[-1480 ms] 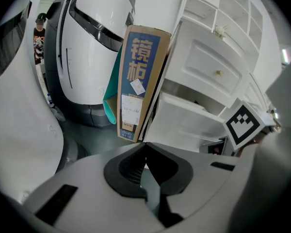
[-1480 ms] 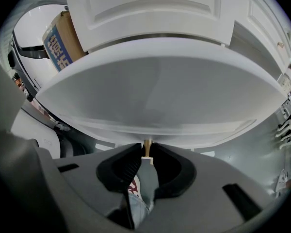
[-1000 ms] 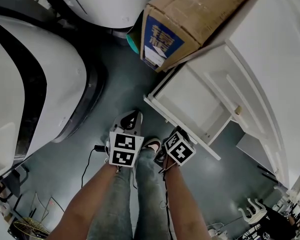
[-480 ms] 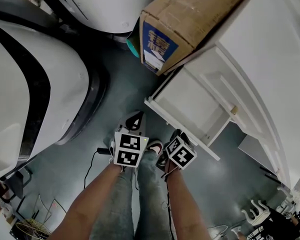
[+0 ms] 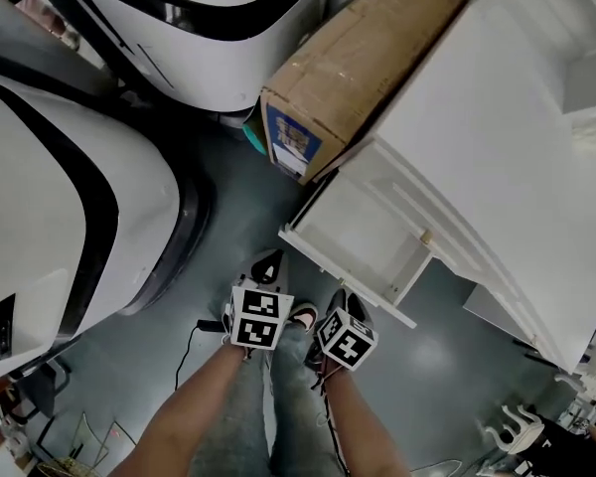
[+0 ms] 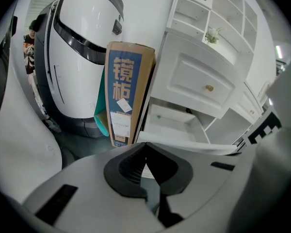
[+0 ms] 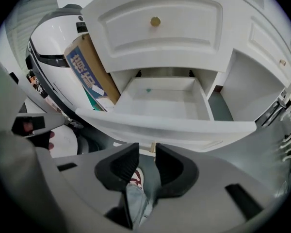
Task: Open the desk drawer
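The white desk (image 5: pixel 497 137) fills the right of the head view, and its lower drawer (image 5: pixel 363 238) stands pulled out, empty inside. In the right gripper view the drawer's front panel (image 7: pixel 165 127) crosses just beyond my right gripper (image 7: pixel 146 164). Its jaws are open with nothing between them, and the small brass knob (image 7: pixel 153 147) shows past their tips. My left gripper (image 6: pixel 145 152) is shut and empty, a little left of the drawer (image 6: pixel 172 125). In the head view both grippers, left (image 5: pixel 267 266) and right (image 5: pixel 340 301), hang just short of the drawer front.
A long cardboard box (image 5: pixel 348 68) leans against the desk's left side, with a teal thing (image 5: pixel 251 135) under it. Large white machine shells (image 5: pixel 50 197) close off the left. A shut drawer with a brass knob (image 7: pixel 155 21) sits above the open one. The person's legs and a shoe (image 5: pixel 304 316) are below.
Both grippers have lifted and drawn back from the drawer front, the right one further. The drawer has stayed pulled out.
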The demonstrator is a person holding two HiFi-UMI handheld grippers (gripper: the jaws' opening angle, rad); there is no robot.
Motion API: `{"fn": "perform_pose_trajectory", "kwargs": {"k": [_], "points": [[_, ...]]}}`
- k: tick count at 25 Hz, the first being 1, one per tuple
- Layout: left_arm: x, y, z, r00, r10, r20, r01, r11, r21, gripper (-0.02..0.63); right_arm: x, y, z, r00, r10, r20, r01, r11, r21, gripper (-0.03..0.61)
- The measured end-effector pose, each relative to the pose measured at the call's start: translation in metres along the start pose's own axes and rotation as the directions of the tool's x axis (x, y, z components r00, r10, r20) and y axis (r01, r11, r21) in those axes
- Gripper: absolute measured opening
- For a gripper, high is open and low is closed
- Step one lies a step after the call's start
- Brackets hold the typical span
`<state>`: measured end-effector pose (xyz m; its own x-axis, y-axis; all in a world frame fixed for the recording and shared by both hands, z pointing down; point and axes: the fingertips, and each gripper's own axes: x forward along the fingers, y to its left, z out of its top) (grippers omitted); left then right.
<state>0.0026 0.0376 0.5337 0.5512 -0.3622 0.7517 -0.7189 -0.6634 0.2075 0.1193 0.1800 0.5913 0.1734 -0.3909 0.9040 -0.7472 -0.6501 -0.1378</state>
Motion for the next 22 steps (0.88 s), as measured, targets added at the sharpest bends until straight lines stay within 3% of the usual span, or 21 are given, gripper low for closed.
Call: {"fn": "perform_pose_trajectory", "kwargs": {"k": [10, 18, 22], "points": [[-0.03, -0.017, 0.063, 0.999, -0.015, 0.035, 0.014, 1.0, 0.009, 0.017, -0.062, 0.01, 0.055, 0.997, 0.017, 0.078, -0.016, 1.0, -0.015, 0.114], [-0.046, -0.037, 0.107, 0.998, -0.034, 0.057, 0.036, 0.999, -0.034, 0.017, -0.098, -0.002, 0.105, 0.989, 0.003, 0.146, -0.011, 0.998, 0.056, 0.115], [-0.043, -0.047, 0.129, 0.997, -0.059, 0.058, 0.059, 0.998, 0.001, 0.017, -0.102, -0.009, 0.127, 0.985, -0.016, 0.171, 0.002, 0.996, 0.085, 0.118]]}}
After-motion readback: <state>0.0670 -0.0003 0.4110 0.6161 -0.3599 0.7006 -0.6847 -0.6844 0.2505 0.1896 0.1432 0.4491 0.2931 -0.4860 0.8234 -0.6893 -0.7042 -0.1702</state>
